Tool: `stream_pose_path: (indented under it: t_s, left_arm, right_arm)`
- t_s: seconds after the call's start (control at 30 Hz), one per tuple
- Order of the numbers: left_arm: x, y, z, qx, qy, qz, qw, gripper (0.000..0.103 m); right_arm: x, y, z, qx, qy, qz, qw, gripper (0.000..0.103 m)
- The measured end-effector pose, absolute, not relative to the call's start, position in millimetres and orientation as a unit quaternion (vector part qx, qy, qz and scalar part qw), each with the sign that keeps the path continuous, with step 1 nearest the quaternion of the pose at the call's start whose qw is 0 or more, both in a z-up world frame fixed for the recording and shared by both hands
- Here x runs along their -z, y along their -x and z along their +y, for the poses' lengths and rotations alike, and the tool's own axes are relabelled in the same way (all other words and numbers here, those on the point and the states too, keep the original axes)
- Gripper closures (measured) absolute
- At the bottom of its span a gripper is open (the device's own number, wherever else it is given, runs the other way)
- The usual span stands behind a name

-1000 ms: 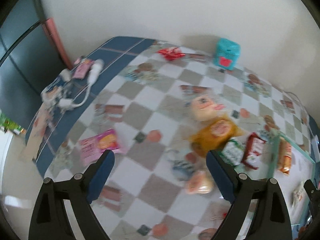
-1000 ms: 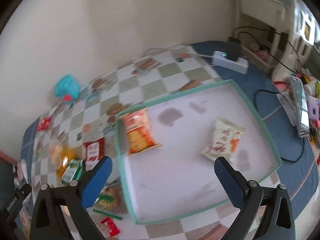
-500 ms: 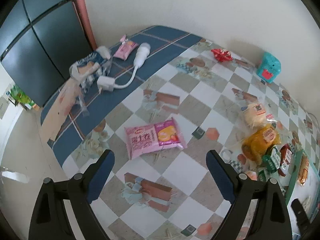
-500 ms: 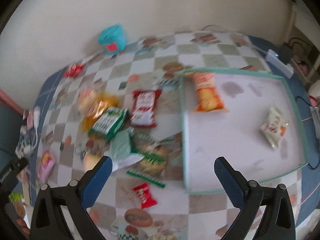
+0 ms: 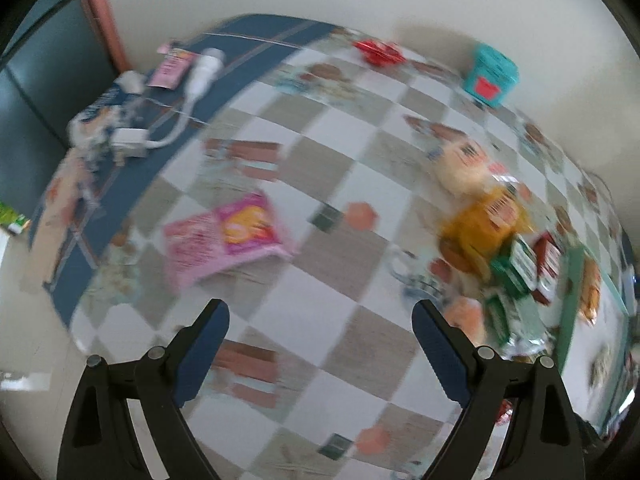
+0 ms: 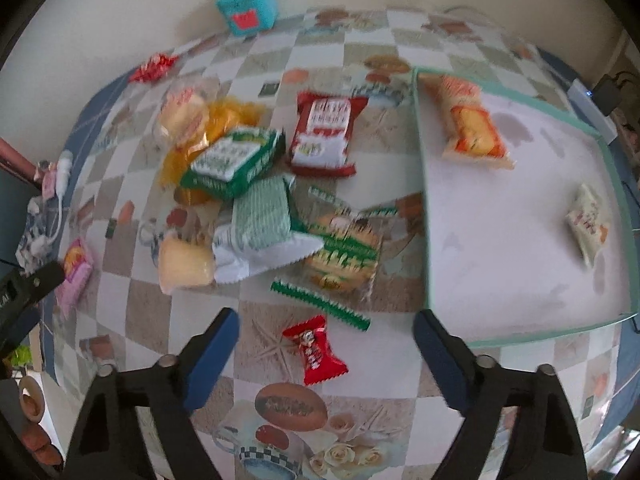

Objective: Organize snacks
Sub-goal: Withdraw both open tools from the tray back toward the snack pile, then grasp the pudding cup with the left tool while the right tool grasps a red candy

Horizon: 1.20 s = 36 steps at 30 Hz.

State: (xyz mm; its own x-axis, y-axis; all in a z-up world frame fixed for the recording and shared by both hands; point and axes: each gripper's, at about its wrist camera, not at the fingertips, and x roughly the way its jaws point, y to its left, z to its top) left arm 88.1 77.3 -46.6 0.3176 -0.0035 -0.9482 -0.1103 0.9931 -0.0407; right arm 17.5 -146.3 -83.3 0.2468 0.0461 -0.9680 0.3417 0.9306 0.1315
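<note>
My right gripper [image 6: 326, 322] points down over the checked tablecloth, and its jaws are closing. A small red candy packet [image 6: 316, 350] lies on the cloth between the fingers, and no pad touches it. Just beyond it are a green strip [image 6: 320, 300] and a heap of snacks: a green box [image 6: 236, 160], a red packet [image 6: 326, 132] and a green-white bag [image 6: 264, 232]. The teal-rimmed tray [image 6: 420, 200] holds an orange packet [image 6: 472, 124] and a white packet [image 6: 588, 228]. My left gripper [image 5: 320, 320] is open and holds nothing. A pink packet [image 5: 228, 240] lies ahead of it to the left.
A teal container [image 6: 248, 4] stands by the wall, with a red wrapper [image 6: 154, 68] near it. At the far left a white charger and cable [image 5: 188, 92] lie on the blue border. A power strip [image 6: 592, 108] sits beyond the tray. The left view is blurred.
The right view swung from the tray to the snack heap and dropped closer to the red candy, and its fingers stand closer together. The left view shifted towards the pink packet and sank.
</note>
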Motion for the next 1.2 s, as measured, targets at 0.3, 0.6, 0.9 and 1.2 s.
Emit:
stream_pose_path:
  t_s: [0.3,0.6,0.9,1.2]
  left_arm:
    - [60.9,-91.0,40.6,0.03,0.045,0.606,0.793,0.01]
    - [77.7,-92.4,11.9,0.065,0.028,0.627,0.776,0.01]
    - [85.7,-92.6,-21.7,0.096,-0.009,0.623,0.776,0.029]
    - [101.6,-95.3,-48.7,0.113,-0.05,0.625,0.77,0.056]
  right_arm:
    - [101.2,-16.8,-130.9,0.081,-0.143,0.628,0.761,0.045]
    - [112.4,-16.5,-132.0,0.088,-0.14,0.643,0.748,0.063]
    - [115.4,-17.6,-136.5,0.084,-0.142,0.647,0.744,0.07]
    - [114.4,-19.2,-135.4,0.084,-0.146,0.65,0.741,0.07]
